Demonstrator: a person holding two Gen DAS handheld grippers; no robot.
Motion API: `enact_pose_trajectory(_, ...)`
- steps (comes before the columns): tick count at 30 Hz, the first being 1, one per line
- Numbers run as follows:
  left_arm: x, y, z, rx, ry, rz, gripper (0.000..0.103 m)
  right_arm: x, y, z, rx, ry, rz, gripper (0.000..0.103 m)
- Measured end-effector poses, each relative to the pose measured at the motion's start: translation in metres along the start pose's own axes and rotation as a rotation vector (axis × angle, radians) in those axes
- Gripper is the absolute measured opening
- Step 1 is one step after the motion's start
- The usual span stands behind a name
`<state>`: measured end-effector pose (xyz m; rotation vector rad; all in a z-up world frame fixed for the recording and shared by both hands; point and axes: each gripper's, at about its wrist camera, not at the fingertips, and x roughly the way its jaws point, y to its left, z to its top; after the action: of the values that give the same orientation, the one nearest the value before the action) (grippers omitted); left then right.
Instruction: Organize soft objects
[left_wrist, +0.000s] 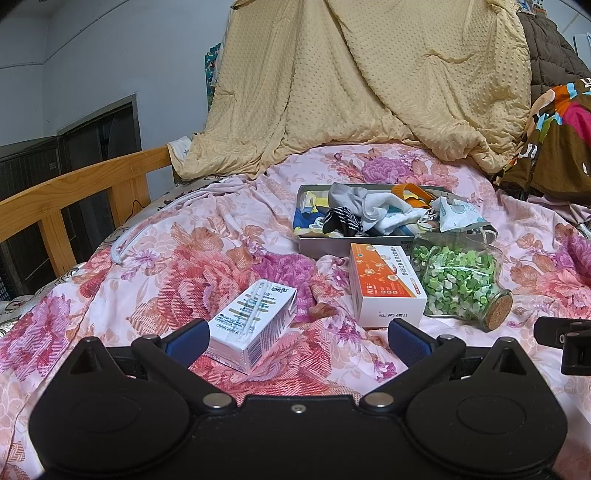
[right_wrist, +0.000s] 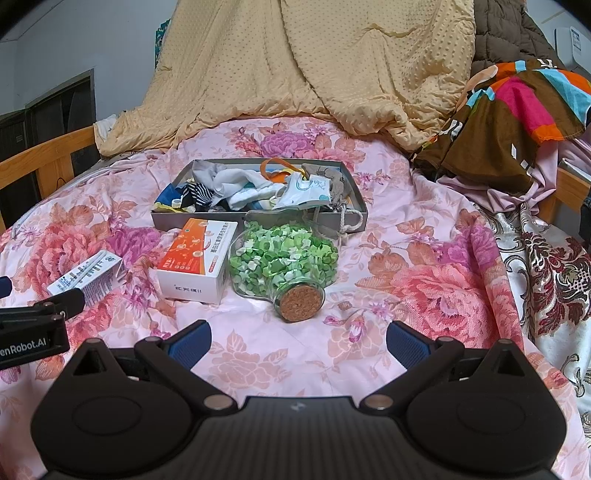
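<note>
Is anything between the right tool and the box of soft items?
Yes. The corked jar of green bits lies on its side directly between the open right tool and the grey box, with the orange-and-white carton just left of it.

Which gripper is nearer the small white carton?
Left. The left gripper is open with the white carton beside its left finger; the right gripper is open farther right, facing the corked jar.
</note>
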<state>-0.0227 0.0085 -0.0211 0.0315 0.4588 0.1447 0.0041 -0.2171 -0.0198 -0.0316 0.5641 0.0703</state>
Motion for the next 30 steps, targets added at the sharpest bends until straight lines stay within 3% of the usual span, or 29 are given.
enact_pose_trajectory(30,-0.0005,0.0001,-0.0002,0.001,-0.001,0.0,0.102,-0.0001,0.0009,-0.0012,0.002,0.002,0.0,0.103)
